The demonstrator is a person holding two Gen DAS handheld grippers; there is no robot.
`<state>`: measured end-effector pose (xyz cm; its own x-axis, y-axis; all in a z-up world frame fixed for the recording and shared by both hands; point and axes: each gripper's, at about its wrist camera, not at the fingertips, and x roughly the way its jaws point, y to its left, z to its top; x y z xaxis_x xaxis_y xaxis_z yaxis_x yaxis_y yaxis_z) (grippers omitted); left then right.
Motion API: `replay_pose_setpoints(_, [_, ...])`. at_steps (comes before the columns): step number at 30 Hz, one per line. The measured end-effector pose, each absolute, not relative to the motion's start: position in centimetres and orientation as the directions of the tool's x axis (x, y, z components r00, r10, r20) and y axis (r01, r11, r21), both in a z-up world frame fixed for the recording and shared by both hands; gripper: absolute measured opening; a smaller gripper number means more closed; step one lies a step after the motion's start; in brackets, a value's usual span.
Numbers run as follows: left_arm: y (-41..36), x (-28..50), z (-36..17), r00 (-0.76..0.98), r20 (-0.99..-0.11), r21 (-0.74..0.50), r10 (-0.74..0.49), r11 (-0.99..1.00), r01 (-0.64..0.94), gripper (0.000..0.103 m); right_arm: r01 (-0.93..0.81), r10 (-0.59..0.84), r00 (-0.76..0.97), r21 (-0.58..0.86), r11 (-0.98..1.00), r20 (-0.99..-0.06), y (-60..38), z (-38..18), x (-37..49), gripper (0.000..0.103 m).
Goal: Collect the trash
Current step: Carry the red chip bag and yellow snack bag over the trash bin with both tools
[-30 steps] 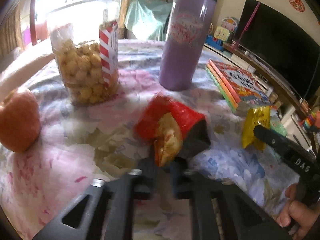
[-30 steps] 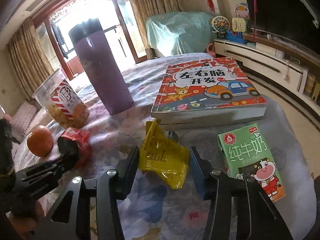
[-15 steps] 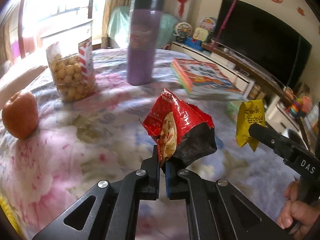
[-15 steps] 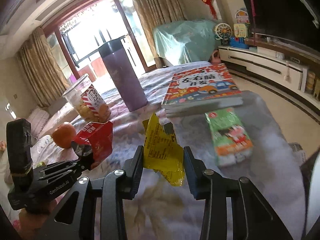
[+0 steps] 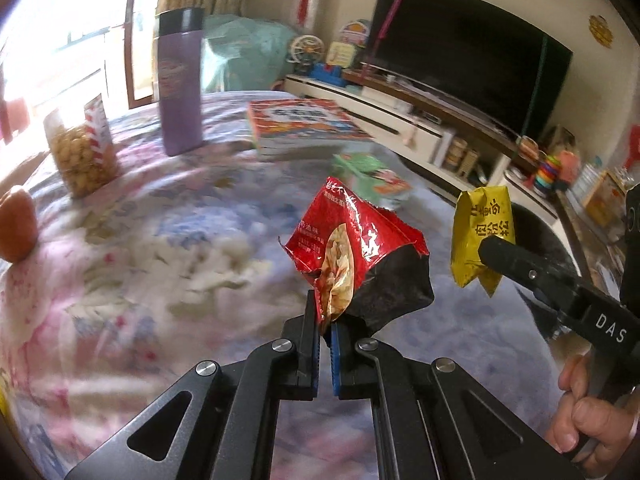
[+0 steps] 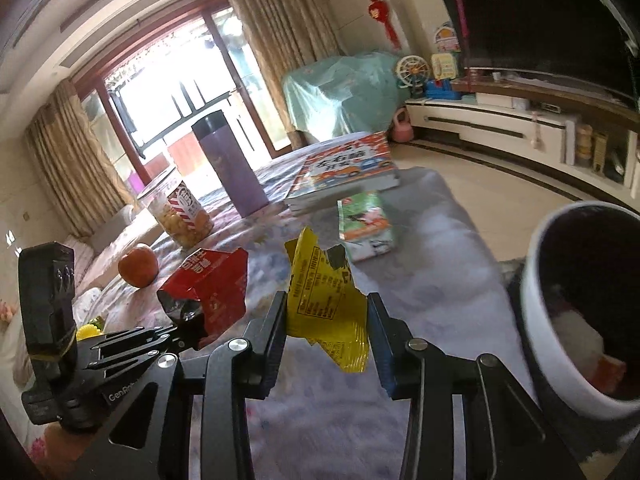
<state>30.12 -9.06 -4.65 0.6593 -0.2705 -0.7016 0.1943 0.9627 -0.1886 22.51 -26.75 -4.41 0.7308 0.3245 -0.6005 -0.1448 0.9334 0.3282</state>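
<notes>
My left gripper (image 5: pixel 325 312) is shut on the lower edge of a crumpled red and black snack wrapper (image 5: pixel 356 252), which hangs in the air above the table. My right gripper (image 6: pixel 328 316) is shut on a torn yellow wrapper (image 6: pixel 324 300), also lifted off the cloth. Each gripper shows in the other's view: the red snack wrapper (image 6: pixel 212 292) sits left of the yellow one, and the yellow wrapper (image 5: pixel 478 236) sits right of the red one. A white trash bin (image 6: pixel 536 320) with a dark inside stands at the right, beside the table.
On the flowered tablecloth (image 5: pixel 132 280) stand a purple flask (image 5: pixel 178 84), a snack jar (image 5: pixel 80 152), an orange fruit (image 5: pixel 16 224), a stack of picture books (image 5: pixel 300 124) and a green milk carton (image 6: pixel 366 220). A hand (image 5: pixel 588 412) holds the right gripper's handle.
Both grippers have closed on their wrappers, lifted them off the cloth and carried them back and to the right. The table objects have receded, and the white bin has come into view.
</notes>
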Motion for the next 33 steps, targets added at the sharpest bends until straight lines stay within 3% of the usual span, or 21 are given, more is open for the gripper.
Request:
replay_pose_setpoints(16, [-17.1, 27.4, -2.7, 0.624, -0.692, -0.166, -0.364, 0.920, 0.354, 0.002, -0.020, 0.222, 0.789, 0.337, 0.941, -0.573, -34.0, -2.8, 16.4, 0.039])
replay_pose_setpoints(33, [-22.3, 27.9, -2.4, 0.599, -0.698, -0.138, -0.391, 0.895, 0.423, 0.002, 0.080, 0.145, 0.818, 0.360, 0.930, -0.556, -39.7, -2.8, 14.0, 0.039])
